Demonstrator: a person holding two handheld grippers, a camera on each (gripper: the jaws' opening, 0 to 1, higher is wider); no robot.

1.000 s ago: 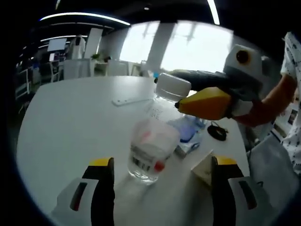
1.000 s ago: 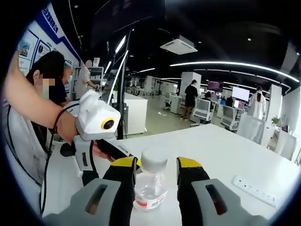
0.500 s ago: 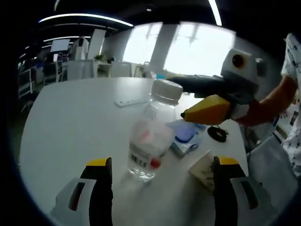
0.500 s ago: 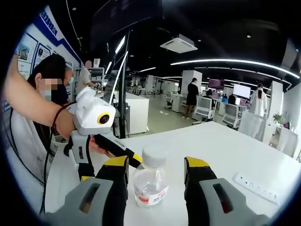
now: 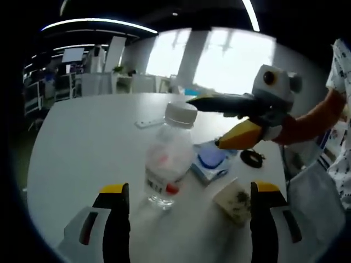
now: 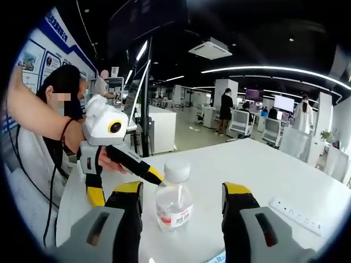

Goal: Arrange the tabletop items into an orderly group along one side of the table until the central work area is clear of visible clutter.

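Right gripper view has my right tongs [image 6: 181, 200] spread wide on either side of the bottle [image 6: 174, 198], neither jaw touching it, so the bottle stands upright on its own on the white table [image 6: 274, 170]; I read that as a release, with the bottle set where it should stay. It is near the table edge on the person's side, which suits the job of lining things up along one side. In the same view my left tongs [image 6: 126, 183] reach in from the left, one yellow tip close by the bottle's neck, the other hanging below, jaws apart and gripping nothing. A power strip [image 6: 299, 212] lies flat on the table, well apart to the right. Left gripper view looks at the bottle [image 5: 164, 160] from the other side: my own jaws rise released at the bottom with the bottle between and ahead of them, and the right tongs [image 5: 219, 123] come in from the right, one jaw above the cap [image 5: 181, 114] level and one beside the body. Beyond the bottle lie a blue item [image 5: 211, 160], a small dark item [image 5: 253, 159] and a speckled block [image 5: 235, 194], bunched loosely together, which I judge is the group forming on that side. A pale strip [image 5: 149, 123] lies farther off alone. I'd guess it needs gathering next, as the open table around it is the part to clear
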